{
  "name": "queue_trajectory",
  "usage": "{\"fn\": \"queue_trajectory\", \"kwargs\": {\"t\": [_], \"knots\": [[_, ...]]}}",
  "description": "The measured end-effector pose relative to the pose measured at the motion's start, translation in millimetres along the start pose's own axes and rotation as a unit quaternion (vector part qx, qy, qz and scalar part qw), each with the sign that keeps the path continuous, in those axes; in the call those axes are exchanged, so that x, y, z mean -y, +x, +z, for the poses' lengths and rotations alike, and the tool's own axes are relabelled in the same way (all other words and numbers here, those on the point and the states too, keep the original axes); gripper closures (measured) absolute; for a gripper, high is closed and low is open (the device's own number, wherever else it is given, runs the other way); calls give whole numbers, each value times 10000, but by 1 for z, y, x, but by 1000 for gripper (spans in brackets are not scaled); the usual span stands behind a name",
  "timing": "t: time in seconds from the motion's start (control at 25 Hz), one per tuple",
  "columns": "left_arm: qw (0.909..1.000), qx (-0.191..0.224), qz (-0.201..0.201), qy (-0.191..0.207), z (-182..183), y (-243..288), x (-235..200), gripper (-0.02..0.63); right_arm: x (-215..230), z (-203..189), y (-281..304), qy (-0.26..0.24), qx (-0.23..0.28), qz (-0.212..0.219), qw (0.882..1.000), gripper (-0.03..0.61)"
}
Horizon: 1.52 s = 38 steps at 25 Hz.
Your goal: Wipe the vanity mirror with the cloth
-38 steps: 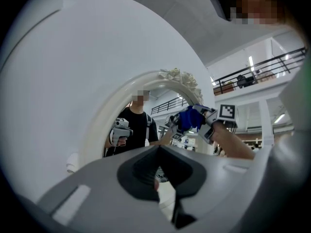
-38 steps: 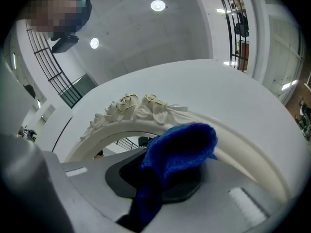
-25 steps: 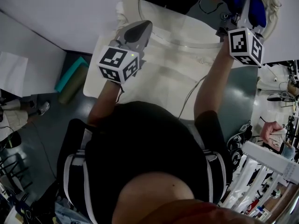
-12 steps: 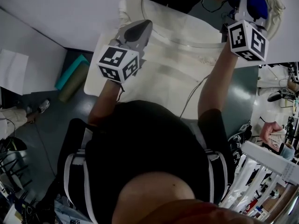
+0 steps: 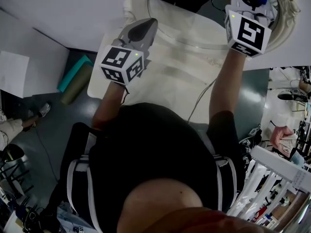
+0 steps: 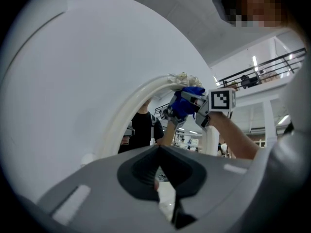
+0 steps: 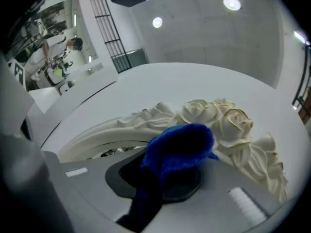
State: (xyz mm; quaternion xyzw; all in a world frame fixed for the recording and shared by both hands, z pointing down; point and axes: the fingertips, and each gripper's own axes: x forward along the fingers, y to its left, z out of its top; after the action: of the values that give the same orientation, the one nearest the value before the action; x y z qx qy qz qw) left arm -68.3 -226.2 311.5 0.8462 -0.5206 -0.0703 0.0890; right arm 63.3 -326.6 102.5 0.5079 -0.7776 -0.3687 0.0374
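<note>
While the white table [image 5: 160, 89] carries it, the round vanity mirror [image 5: 189, 13] stands upright at the far edge, its pale carved frame [image 7: 112, 130] curving up to a crest of moulded roses [image 7: 218, 115]. Both arms reach toward it. The right gripper [image 7: 163, 181] is raised to the mirror's upper right and clamps a blue cloth [image 7: 180, 144], which bulges out past the jaws. The left gripper [image 5: 146, 30] is lower, beside the frame's left side, with its jaws pressed together on nothing.

What matters is where the glass [image 7: 107, 152] lies from the cloth. In the right gripper view the cloth sits at the top of the frame, just under the roses, and only a sliver of glass shows down and to the left. I cannot tell whether the cloth touches the glass. The right hand is much nearer the work, so the next stroke likely runs down and inward across the glass.
</note>
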Motion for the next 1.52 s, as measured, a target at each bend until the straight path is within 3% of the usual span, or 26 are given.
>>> {"fn": "queue_trajectory", "kwargs": {"t": [0.12, 0.28, 0.64, 1.2, 1.52], "knots": [[10000, -11, 36, -12, -1, -1, -3, 604, -11, 3, 5, -459, -97, 256, 9986, 520], [10000, -6, 45, -23, 1, 0, -5, 604, -18, 5, 7, -706, -161, 440, 9964, 520], [10000, 7, 81, -2, 3, 0, -6, 604, -31, 6, 13, -975, -244, 405, 9941, 520], [9991, 95, 405, -10, 1, -12, -25, 604, -80, -4, 24, -1779, -229, 637, 9817, 520], [9985, 103, 543, 27, 0, -16, -35, 604, -95, -10, 29, -1997, -200, 510, 9783, 520]]}}
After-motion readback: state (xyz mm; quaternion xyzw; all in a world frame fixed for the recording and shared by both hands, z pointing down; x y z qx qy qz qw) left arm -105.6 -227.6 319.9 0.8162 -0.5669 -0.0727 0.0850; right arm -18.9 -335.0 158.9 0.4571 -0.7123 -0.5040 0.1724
